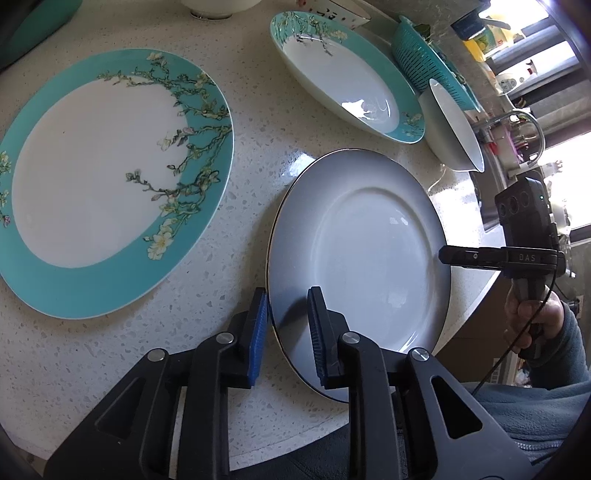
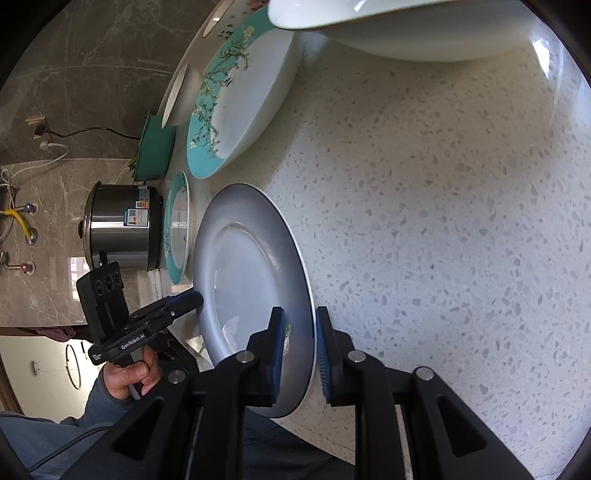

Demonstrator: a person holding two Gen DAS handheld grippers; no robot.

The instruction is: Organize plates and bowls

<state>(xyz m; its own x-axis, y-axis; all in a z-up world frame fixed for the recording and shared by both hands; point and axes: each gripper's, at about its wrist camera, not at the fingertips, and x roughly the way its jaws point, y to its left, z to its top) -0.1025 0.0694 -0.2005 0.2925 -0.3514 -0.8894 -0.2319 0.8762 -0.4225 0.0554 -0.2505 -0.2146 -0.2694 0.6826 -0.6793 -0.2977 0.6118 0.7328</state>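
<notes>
A grey-rimmed white plate [image 1: 365, 251] lies on the speckled counter [image 1: 251, 184]. My left gripper [image 1: 286, 325] straddles its near-left rim, jaws apart with a gap to the rim. My right gripper [image 2: 299, 354] straddles the opposite rim of the same plate [image 2: 251, 280], jaws apart; it also shows in the left wrist view [image 1: 448, 254] at the plate's right edge. The left gripper shows in the right wrist view [image 2: 192, 299]. A large teal floral plate [image 1: 107, 177] lies to the left. A teal floral deep dish [image 1: 347, 77] and a white bowl [image 1: 454, 125] sit behind.
A teal colander [image 1: 424, 55] stands at the back right near a sink tap [image 1: 517, 125]. Another white bowl [image 1: 218, 7] sits at the back. In the right wrist view a steel rice cooker [image 2: 122, 229] stands beyond the plates. The counter's front edge curves close below the grey plate.
</notes>
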